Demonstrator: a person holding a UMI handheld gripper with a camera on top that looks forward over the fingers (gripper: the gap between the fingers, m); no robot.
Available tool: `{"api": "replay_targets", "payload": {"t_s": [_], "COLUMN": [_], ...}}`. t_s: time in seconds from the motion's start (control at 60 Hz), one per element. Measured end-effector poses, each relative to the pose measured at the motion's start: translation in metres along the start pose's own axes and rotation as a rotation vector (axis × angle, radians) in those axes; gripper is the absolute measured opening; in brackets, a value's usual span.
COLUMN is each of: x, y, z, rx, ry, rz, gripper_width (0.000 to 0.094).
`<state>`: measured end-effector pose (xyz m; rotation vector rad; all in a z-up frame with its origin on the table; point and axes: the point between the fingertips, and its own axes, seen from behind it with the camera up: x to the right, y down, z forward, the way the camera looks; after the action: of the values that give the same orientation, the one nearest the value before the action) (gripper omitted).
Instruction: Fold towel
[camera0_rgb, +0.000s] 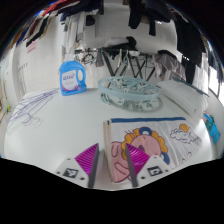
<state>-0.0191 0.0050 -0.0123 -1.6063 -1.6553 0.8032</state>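
- We saw the gripper low over the bench, its two fingers spread well apart with the purple pads facing inward.
- The right finger lay over the near left corner of the towel; the left finger stood on bare bench just to the left of the towel's edge.
- We could not tell whether the right finger actually touched the cloth, and nothing was pinched between the two fingers.
- The towel lay spread flat on the white bench, just ahead of the fingers and reaching away to the right; it was white with a printed cartoon figure in pink, yellow and blue.
- Beyond the towel, farther back on the bench, we noted a white wire basket with an open mesh.
- To the left of the basket stood a blue bottle with a label on its front, upright and well apart from the towel.
- On the far left of the bench lay a pale sheet with faint line drawings.
- Near the right end of the towel we saw a small blue object, too small to make out.
- Behind the bench, dark frames and stands filled the far background.
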Motion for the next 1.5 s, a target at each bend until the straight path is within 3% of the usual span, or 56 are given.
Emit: {"api": "replay_targets", "payload": {"t_s": [0.05, 0.15, 0.233, 0.383, 0.6, 0.767, 0.883, 0.917, 0.95, 1.0, 1.017, 1.05, 1.117, 1.367, 1.5], "x": [0.033, 0.026, 0.008, 0.039, 0.165, 0.254, 0.274, 0.275, 0.271, 0.278, 0.281, 0.282, 0.287, 0.274, 0.267], "y": [-0.001, -0.001, -0.013, -0.065, -0.110, -0.077, -0.044, -0.040, -0.038, -0.037, -0.039, -0.046, -0.056, -0.077, -0.080], "z": [0.002, 0.004, -0.001, -0.036, -0.059, -0.039, -0.023, -0.020, -0.020, -0.027, -0.032, -0.044, -0.081, -0.288, -0.358], "rx": [-0.001, -0.042, -0.077, -0.024, 0.047, -0.011, -0.052, -0.054, -0.049, -0.050, -0.048, -0.041, -0.017, -0.046, -0.034], "ry": [0.106, 0.123, 0.015, -0.041, 0.058, 0.158, 0.159, 0.150, 0.151, 0.152, 0.161, 0.187, 0.187, 0.122, 0.130], "rz": [-0.017, -0.032, 0.045, 0.105, 0.098, 0.090, 0.068, 0.070, 0.075, 0.062, 0.054, 0.045, 0.046, 0.081, 0.094], "gripper_width": [0.0036, 0.0029, 0.0023, 0.0025, 0.0027, 0.0027, 0.0029, 0.0065, 0.0199, 0.0775, 0.0866, 0.0791, 0.0862, 0.0851, 0.0851]}}
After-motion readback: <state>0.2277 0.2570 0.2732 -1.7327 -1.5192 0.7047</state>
